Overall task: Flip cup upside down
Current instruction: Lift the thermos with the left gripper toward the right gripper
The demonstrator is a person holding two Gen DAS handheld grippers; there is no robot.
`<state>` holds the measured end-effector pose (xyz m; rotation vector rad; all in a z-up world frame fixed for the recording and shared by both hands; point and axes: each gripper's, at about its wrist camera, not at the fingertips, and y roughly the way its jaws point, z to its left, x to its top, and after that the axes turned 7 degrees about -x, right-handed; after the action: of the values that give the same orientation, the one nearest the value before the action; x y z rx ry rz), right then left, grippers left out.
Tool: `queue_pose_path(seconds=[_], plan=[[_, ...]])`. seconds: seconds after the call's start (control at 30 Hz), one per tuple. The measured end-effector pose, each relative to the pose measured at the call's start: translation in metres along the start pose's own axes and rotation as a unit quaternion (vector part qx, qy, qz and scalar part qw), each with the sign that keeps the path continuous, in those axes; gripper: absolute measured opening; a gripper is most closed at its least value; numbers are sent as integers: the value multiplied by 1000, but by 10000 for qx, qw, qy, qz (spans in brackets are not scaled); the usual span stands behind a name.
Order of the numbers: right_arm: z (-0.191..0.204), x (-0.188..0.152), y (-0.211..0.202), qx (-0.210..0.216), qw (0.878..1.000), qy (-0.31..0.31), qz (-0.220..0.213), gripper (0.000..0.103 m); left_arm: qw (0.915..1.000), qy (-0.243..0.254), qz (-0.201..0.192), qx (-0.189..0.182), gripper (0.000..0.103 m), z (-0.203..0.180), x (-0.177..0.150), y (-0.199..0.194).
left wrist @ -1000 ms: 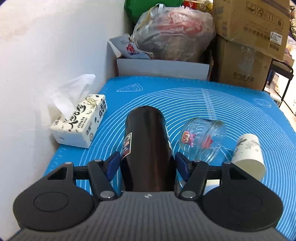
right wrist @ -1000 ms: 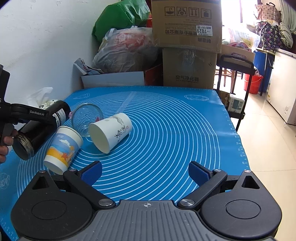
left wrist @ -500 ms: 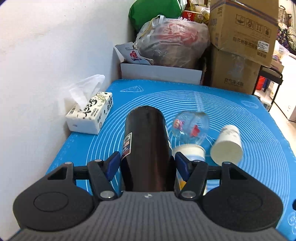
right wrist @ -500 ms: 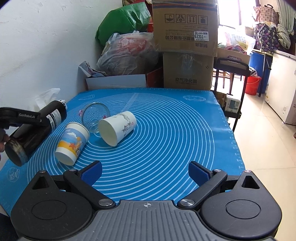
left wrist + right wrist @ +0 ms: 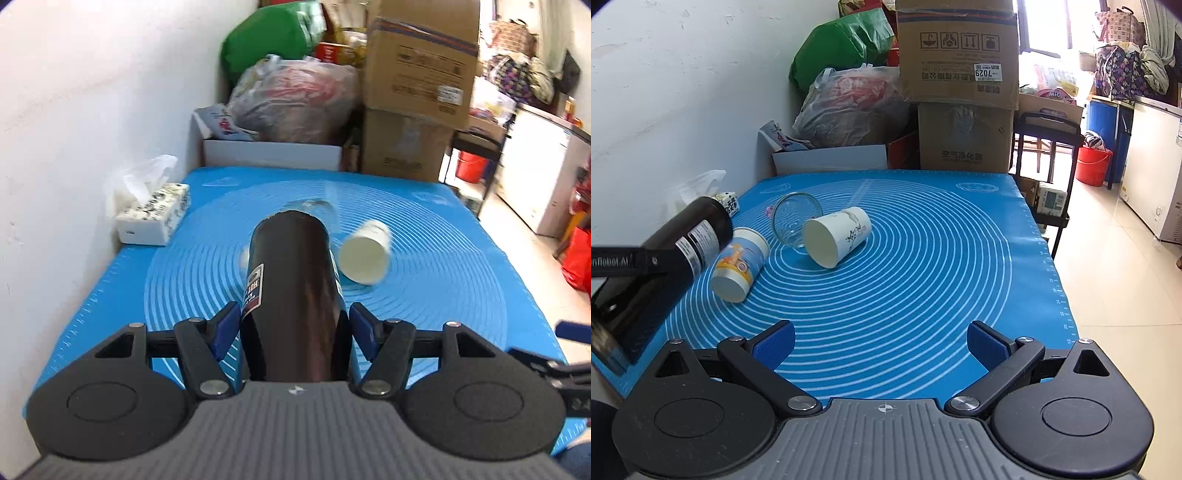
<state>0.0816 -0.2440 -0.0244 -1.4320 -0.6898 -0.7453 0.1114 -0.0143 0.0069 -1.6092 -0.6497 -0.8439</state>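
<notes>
— Where's the dark cup [image 5: 291, 295]?

— Off the table [image 5: 960, 258], lying slantwise in the air, pinched between the left tongs [image 5: 291, 328] at its left edge.

— And the right tongs [image 5: 881, 341]?

— Spread wide with nothing in them, low over the near edge. Out on the blue mat a white paper cup [image 5: 836, 236], a printed cup [image 5: 740, 264] and a glass jar [image 5: 796, 218] all lie tipped over, close together.
</notes>
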Motion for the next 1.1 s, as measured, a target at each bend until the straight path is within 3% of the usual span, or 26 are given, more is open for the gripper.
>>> queue_pose_path(seconds=[0.17, 0.43, 0.87, 1.0, 1.1], plan=[[-2, -5, -7, -43, 10000, -16, 5, 100, 9997, 10, 142, -194, 65, -17, -20, 16], [-10, -10, -5, -174, 9998, 16, 59, 100, 9998, 113, 177, -22, 65, -24, -41, 52], [-9, -14, 3, -156, 9998, -15, 151, 100, 9990, 126, 436, -58, 66, -19, -43, 63], [-8, -14, 3, -135, 9998, -36, 171, 100, 9993, 258, 273, 5, 84, -24, -40, 56], [-8, -15, 3, -128, 9997, -41, 180, 100, 9992, 298, 257, -5, 88, -27, -37, 52]])
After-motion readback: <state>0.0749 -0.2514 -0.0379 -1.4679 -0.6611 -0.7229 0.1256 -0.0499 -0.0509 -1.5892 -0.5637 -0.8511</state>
